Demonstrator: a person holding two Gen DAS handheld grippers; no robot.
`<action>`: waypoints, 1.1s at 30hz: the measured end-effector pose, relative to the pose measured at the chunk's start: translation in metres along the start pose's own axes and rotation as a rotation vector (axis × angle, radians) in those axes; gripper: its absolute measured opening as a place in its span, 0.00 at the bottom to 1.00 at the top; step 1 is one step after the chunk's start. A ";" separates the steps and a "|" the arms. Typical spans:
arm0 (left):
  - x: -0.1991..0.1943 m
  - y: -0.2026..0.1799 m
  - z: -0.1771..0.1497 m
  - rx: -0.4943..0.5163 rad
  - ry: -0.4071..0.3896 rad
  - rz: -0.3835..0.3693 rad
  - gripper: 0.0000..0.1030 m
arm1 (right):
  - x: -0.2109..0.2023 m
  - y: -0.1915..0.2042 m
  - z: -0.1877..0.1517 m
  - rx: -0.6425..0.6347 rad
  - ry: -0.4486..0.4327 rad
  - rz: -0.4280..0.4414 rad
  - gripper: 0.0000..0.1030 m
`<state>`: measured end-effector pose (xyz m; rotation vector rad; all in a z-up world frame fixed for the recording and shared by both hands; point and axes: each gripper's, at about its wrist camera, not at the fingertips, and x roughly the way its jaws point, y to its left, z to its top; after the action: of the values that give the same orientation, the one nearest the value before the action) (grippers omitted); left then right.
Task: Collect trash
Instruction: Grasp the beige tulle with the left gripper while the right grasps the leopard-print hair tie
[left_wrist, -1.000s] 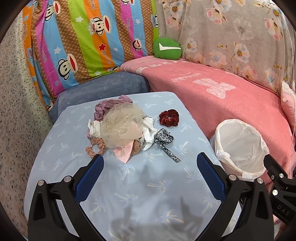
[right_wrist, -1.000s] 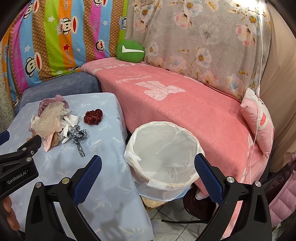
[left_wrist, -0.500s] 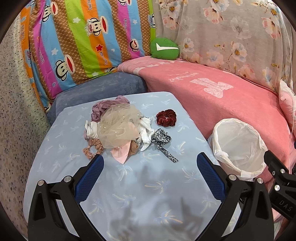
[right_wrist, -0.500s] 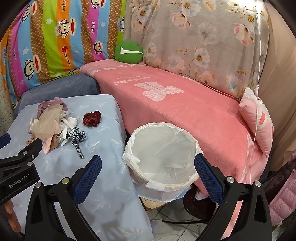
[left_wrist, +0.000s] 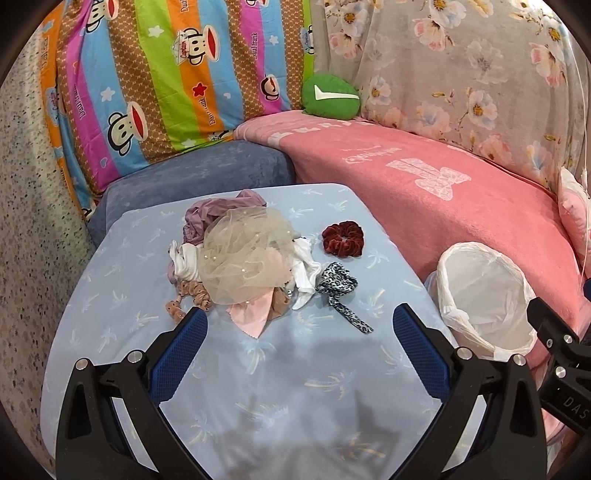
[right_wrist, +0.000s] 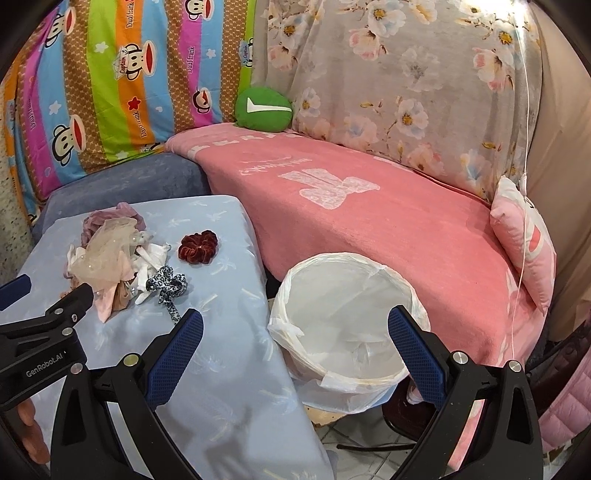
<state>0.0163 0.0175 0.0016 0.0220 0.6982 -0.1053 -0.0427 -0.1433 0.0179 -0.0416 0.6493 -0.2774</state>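
The striped monkey blanket (right_wrist: 122, 85) is showing the words "Paul frank" again and again, and "Captain" on a monkey's hat. The left gripper (right_wrist: 37, 354), seen from the right wrist camera, is showing "GenRobot.AI" in white letters. The right gripper (left_wrist: 565, 384), seen from the left wrist camera, is showing the letters "DAS". The pink blanket (left_wrist: 424, 184) is carrying pale writing too faint to read.
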 end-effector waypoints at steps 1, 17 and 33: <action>0.002 0.004 0.001 -0.005 0.002 0.002 0.93 | 0.003 0.003 0.001 -0.001 0.002 0.001 0.94; 0.054 0.068 0.014 -0.044 0.032 0.026 0.93 | 0.062 0.069 0.020 0.006 0.029 0.066 0.94; 0.124 0.103 0.028 -0.113 0.085 -0.122 0.90 | 0.153 0.131 0.022 0.051 0.148 0.181 0.92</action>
<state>0.1393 0.1078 -0.0580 -0.1253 0.7898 -0.1827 0.1183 -0.0597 -0.0716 0.0872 0.7876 -0.1225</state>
